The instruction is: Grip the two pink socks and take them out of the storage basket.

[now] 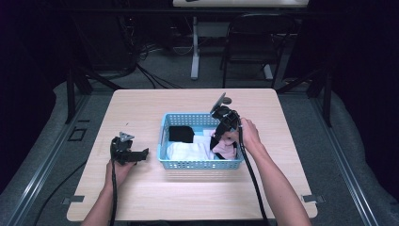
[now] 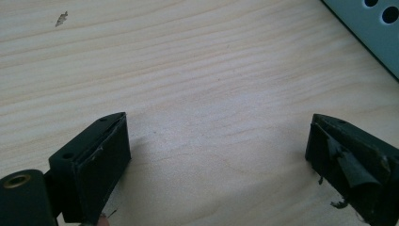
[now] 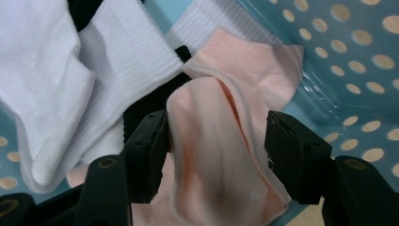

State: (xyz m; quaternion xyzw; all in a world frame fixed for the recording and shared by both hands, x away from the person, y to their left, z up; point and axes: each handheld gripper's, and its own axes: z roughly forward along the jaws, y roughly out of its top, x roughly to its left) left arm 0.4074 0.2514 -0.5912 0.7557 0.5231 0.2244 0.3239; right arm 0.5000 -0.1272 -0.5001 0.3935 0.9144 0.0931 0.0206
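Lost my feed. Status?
Right gripper in basket, jaws around pink sock, not yet clamped. Left gripper open over table. White socks alongside.

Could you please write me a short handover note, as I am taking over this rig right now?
Right gripper: lowered into the blue basket, jaws on either side of a fold of the pink sock. The left pad touches the fabric; the right pad looks just clear, so no firm grip yet.
Left gripper: open, holding nothing, low over bare table left of the basket.
Things: pink sock, white socks and a black sock all lie in the basket.
Done: the right gripper is in place around the pink sock.
Left: probably close on the sock and lift it out.
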